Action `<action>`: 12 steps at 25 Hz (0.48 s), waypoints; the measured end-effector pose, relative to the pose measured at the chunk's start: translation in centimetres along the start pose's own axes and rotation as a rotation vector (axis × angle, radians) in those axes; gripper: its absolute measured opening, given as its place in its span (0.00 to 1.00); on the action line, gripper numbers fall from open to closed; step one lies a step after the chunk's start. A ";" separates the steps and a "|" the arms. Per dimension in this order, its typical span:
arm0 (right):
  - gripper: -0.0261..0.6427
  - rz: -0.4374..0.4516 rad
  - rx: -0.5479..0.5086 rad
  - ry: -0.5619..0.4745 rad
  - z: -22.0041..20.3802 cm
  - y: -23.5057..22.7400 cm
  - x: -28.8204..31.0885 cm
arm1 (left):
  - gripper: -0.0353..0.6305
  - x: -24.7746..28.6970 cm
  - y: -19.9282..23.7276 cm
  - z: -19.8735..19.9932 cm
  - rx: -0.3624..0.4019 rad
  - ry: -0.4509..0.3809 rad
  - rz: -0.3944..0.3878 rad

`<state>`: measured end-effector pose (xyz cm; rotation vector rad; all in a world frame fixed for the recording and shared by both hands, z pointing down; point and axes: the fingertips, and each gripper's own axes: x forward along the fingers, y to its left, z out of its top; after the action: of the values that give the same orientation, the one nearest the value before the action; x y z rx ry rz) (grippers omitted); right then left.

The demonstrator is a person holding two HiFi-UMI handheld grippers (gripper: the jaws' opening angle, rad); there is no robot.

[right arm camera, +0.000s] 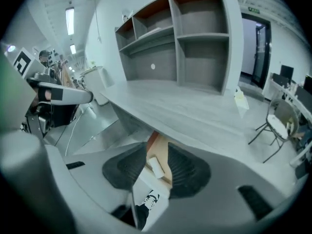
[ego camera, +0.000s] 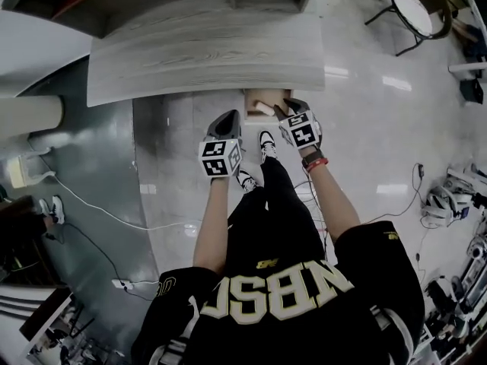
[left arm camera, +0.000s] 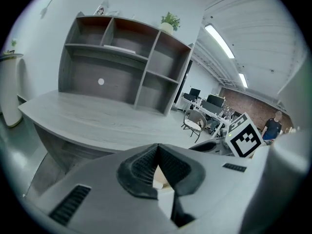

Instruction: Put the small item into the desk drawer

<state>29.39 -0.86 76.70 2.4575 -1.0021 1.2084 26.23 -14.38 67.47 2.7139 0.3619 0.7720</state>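
Note:
A small white item point(ego camera: 264, 109) lies in the open wooden drawer point(ego camera: 253, 97) that sticks out under the grey desk point(ego camera: 205, 52). My right gripper point(ego camera: 286, 108) hovers at the drawer's right front corner. In the right gripper view its jaws point(right arm camera: 157, 152) stand apart; the white item point(right arm camera: 156, 167) shows in the gap on the drawer's wood point(right arm camera: 158, 141), clear of both pads. My left gripper point(ego camera: 230, 117) hangs left of the drawer over the floor. Its pads meet at the tip point(left arm camera: 157, 147) with nothing gripped.
A shelf unit point(left arm camera: 122, 62) stands on the desk's back. The person's shoes point(ego camera: 265, 144) are on the floor below the drawer. Cables and a power strip point(ego camera: 125, 284) lie at the left, and a chair point(ego camera: 415, 6) stands at the far right.

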 end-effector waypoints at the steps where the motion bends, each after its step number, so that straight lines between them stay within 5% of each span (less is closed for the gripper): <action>1: 0.25 -0.007 0.004 -0.013 0.5 0.0 -0.4 | 0.07 -0.1 -0.1 0.5 0.002 -0.007 -0.001; 12: 0.24 -0.034 0.088 -0.174 6.8 0.4 -6.3 | 0.07 -2.0 -1.2 6.2 0.035 -0.103 0.015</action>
<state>30.60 -1.34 67.54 2.6748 -0.9651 1.0650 27.76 -15.22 61.03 2.7787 0.3345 0.6317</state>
